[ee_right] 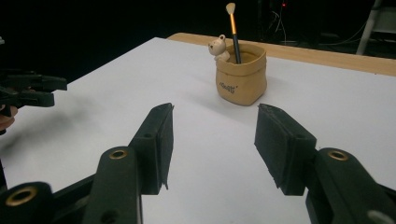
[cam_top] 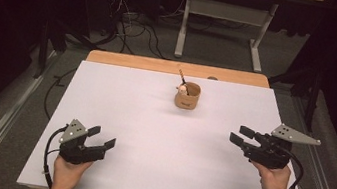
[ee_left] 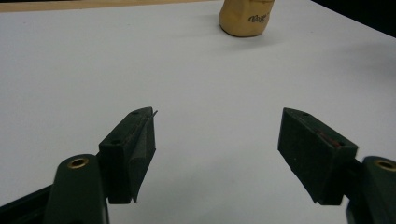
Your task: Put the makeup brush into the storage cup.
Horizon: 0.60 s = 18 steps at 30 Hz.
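Start of the job, by the look of it: nothing lifted, nothing touched. Tan pot upright on the white table, toward twelve o'clock in the high view, near the far edge. Brush standing in the pot, bristles up, with a small bear figure at the pot's rim just beside it.

Left gripper at about seven o'clock, held low in the left hand, jaws spread wide, nothing between them but bare tabletop. Right gripper at about four o'clock, in the right hand, jaws likewise apart and empty, pointed in the pot's general direction. Both well apart from the pot.

Next move, as a judgement: a reach from four o'clock toward twelve, wrist kept level, jaws lined up on the brush handle above the rim, clear of the bear. Likely risk: nudging the light pot over while closing.
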Available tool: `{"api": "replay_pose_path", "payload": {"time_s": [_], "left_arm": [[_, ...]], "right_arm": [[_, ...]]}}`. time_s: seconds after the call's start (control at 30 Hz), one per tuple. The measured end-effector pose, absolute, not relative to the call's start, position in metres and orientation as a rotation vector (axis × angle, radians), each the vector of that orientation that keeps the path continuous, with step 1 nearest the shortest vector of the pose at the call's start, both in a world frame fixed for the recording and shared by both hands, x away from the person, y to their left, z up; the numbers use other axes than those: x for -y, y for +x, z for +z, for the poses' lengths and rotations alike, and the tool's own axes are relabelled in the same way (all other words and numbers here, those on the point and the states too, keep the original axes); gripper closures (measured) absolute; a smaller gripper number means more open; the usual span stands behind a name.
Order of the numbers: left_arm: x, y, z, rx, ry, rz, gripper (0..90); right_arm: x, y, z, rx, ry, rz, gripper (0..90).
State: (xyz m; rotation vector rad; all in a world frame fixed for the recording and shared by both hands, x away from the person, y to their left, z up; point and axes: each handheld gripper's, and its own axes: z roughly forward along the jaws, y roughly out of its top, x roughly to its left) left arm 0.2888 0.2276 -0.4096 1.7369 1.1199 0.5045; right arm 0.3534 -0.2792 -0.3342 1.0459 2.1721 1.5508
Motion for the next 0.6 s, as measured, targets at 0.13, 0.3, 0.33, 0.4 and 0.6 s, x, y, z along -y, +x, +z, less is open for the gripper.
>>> {"api": "replay_pose_path", "payload": {"time_s": [0.13, 0.3, 0.33, 0.4, 0.6], "left_arm": [[-0.228, 0.289, -0.410, -1.120, 1.736, 0.504, 28.2], [-0.228, 0.289, -0.410, -1.120, 1.737, 0.505, 28.2], [-0.228, 0.289, -0.410, -1.120, 1.737, 0.505, 28.2], [-0.228, 0.289, -0.410, -1.120, 1.737, 0.504, 28.2], [-0.227, 0.289, -0.410, -1.120, 1.736, 0.505, 28.2]], "right_arm": [[0.278, 0.352, -0.337, -2.174, 1.040, 1.545, 49.3], [0.275, 0.348, -0.342, -2.184, 1.037, 1.542, 49.3], [0.275, 0.348, -0.342, -2.184, 1.037, 1.542, 49.3], [0.274, 0.348, -0.344, -2.190, 1.033, 1.540, 49.3], [0.273, 0.346, -0.348, -2.190, 1.034, 1.542, 49.3]]}}
